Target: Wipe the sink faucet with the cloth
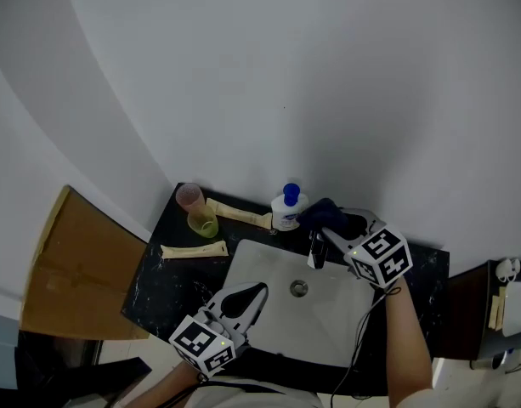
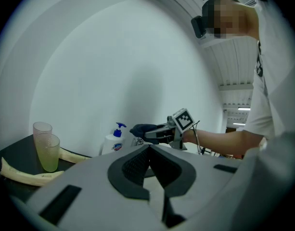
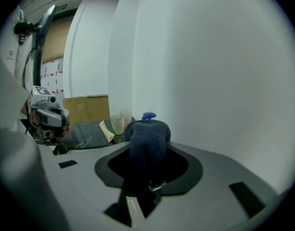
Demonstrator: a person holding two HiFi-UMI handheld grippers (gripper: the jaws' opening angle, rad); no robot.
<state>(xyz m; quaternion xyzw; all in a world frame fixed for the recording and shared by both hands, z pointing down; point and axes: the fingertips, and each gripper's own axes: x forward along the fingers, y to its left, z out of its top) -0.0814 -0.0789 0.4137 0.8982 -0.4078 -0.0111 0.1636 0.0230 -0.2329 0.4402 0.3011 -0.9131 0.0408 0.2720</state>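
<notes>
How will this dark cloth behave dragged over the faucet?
Likely soft and floppy: the cloth bulges in a rounded wad from the right gripper's jaws. Its knit-looking surface should grip rather than slip, but may snag on the faucet.

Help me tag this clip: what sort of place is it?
Probably a bathroom washstand: a white rectangular sink basin with a metal faucet, a white pump soap bottle with blue top, and translucent plastic cups.
</notes>
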